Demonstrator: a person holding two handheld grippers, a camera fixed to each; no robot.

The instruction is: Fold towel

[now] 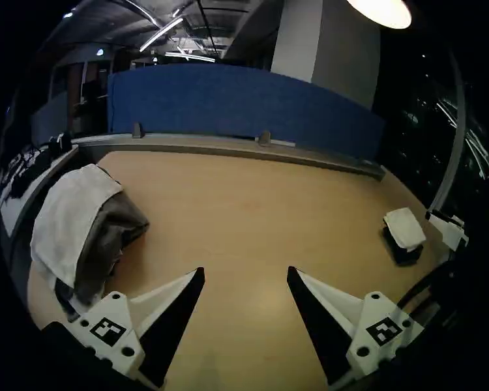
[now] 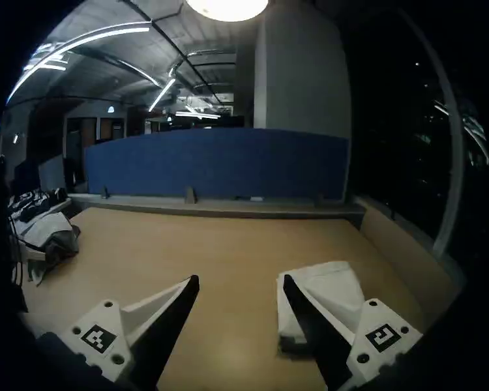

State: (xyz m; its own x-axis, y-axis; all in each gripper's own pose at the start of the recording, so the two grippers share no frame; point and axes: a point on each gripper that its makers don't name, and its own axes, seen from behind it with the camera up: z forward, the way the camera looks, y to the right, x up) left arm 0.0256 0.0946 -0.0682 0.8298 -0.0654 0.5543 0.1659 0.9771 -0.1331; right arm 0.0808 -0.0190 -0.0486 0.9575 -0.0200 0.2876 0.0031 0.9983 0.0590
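Hovering over the table (image 1: pixel 244 208), your left gripper (image 1: pixel 246 277) gapes empty. Your right gripper (image 2: pixel 239 281), likewise, sits by the folded towel (image 2: pixel 329 283); coded squares (image 2: pixel 96 339) mark its fingers (image 2: pixel 147 311)

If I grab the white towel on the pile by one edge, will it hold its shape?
Probably not: the white towel drapes limply over the grey towel, so it should sag and unfold. It may drag the grey one along, since they lie touching.

Table (image 1: pixel 244 208): pale wood, there it is, wide and warm-lit.
Partition (image 1: pixel 244 104): blue, standing right along the table's far edge.
Ceiling lamp (image 1: pixel 381 10): round, glowing overhead.
Pillar (image 1: pixel 323 45): grey, rising behind the partition.
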